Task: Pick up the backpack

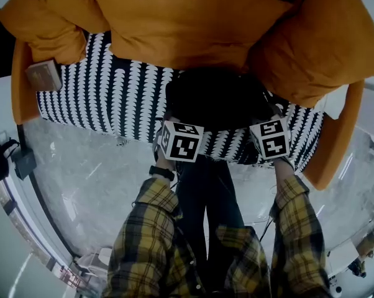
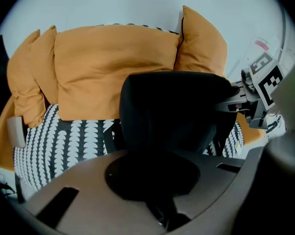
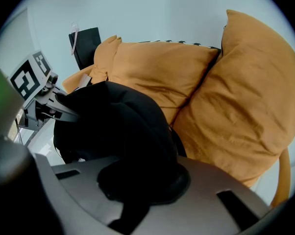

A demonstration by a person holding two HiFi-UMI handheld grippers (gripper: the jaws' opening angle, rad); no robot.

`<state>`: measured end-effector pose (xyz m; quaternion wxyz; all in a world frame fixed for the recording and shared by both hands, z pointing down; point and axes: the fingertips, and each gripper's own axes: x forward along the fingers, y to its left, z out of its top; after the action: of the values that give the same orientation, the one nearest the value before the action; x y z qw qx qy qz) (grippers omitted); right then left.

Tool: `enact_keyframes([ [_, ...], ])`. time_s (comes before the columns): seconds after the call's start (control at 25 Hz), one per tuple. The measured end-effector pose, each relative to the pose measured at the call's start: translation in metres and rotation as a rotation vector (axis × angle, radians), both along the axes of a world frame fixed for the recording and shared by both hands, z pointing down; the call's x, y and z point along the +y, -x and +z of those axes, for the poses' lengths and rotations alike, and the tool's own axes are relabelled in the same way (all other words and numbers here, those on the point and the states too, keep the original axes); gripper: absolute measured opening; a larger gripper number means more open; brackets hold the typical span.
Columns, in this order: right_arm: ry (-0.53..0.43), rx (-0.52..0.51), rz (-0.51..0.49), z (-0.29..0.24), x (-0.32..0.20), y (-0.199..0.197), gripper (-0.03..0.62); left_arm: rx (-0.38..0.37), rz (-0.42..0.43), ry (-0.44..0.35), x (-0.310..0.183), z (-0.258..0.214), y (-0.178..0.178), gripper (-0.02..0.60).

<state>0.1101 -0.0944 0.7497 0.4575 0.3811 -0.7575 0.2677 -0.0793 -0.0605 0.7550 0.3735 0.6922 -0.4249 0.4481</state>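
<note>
A black backpack (image 1: 215, 98) stands on the black-and-white patterned sofa seat (image 1: 106, 98), leaning against orange cushions (image 1: 174, 17). My left gripper (image 1: 179, 135) is at the backpack's left front edge and my right gripper (image 1: 271, 135) at its right front edge. In the left gripper view, black fabric of the backpack (image 2: 177, 106) runs down between the jaws, which are shut on it. The right gripper view shows the same: the backpack (image 3: 113, 116) bulges over the jaws and its fabric is pinched between them. Each gripper view catches the other gripper at the backpack's far side, the right gripper (image 2: 258, 89) and the left gripper (image 3: 37, 97).
The sofa has orange armrests; a small brown box (image 1: 44, 74) lies on the left one. A big orange cushion (image 3: 245, 97) presses against the backpack's right side. Glossy marble floor (image 1: 94, 179) lies in front, with a dark device (image 1: 7, 157) at far left. A black bag (image 3: 86, 43) stands behind the sofa.
</note>
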Motion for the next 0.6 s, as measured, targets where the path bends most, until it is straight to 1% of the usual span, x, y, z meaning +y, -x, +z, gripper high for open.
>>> enact_keyframes([
  [0.12,-0.007,-0.004,0.004,-0.004,0.001,0.001,0.031,-0.019,0.023,-0.014,0.000,-0.004,0.000,0.044],
  [0.44,-0.026,-0.021,0.022,-0.027,0.003,-0.003,0.029,-0.024,0.033,-0.040,-0.005,-0.026,-0.005,0.043],
  [0.6,-0.062,-0.022,0.024,-0.040,0.003,-0.005,0.029,-0.034,0.023,-0.047,-0.008,-0.037,-0.006,0.041],
])
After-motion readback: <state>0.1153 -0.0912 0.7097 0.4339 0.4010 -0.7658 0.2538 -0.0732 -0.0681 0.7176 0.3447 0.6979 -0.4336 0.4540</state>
